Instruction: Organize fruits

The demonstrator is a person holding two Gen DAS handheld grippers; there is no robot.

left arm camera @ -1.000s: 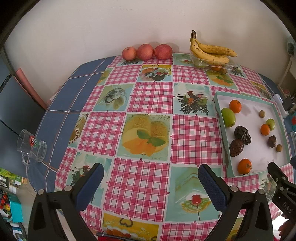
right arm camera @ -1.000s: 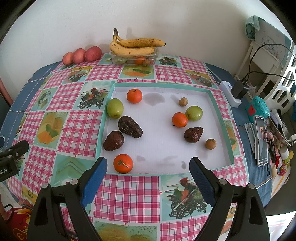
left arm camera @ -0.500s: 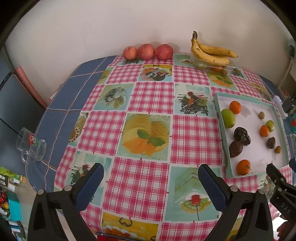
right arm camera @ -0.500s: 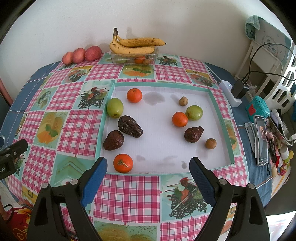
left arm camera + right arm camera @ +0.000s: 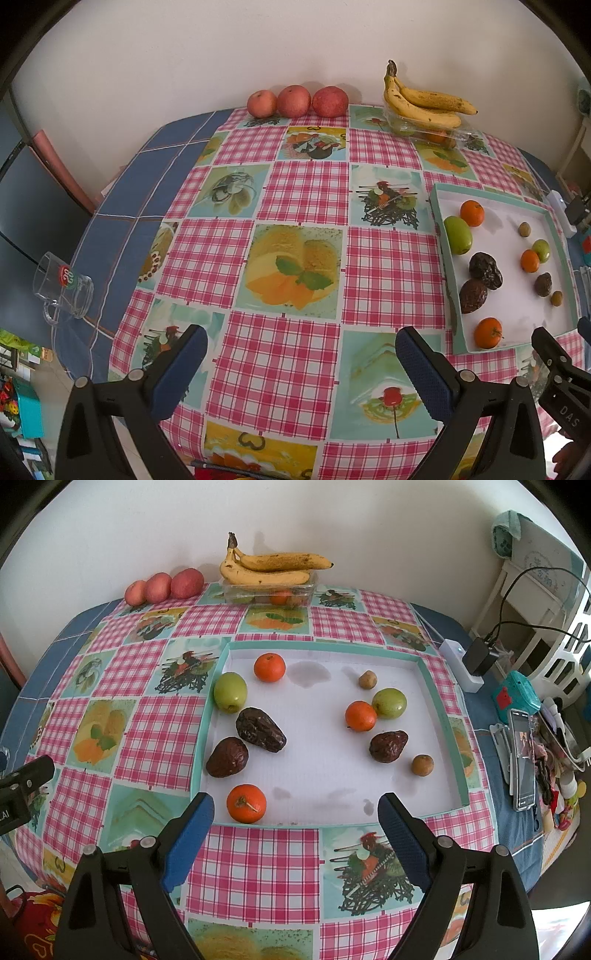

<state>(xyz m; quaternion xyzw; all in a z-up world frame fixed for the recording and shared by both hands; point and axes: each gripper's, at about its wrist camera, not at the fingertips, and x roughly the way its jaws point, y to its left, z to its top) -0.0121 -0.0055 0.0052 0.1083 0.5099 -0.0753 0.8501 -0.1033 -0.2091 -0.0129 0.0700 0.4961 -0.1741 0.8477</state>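
Observation:
A shallow white tray with a teal rim (image 5: 439, 716) (image 5: 437, 221) lies on the checked tablecloth. In it are three oranges (image 5: 246, 803), two green fruits (image 5: 229, 692), three dark wrinkled avocados (image 5: 260, 729) and two small brown fruits (image 5: 422, 764). My right gripper (image 5: 295, 830) is open and empty, above the tray's near edge, beside the nearest orange. My left gripper (image 5: 301, 363) is open and empty over the tablecloth, left of the tray. Three red apples (image 5: 297, 101) and bananas (image 5: 424, 103) on a clear box sit by the wall.
A glass mug (image 5: 62, 288) lies on its side at the table's left edge. A power strip with charger (image 5: 469, 661), a phone (image 5: 522, 757) and clutter are right of the tray. The wall runs behind the table.
The left wrist view has pulled back slightly, so the tray looks a little smaller. The right gripper and the fruit have not moved.

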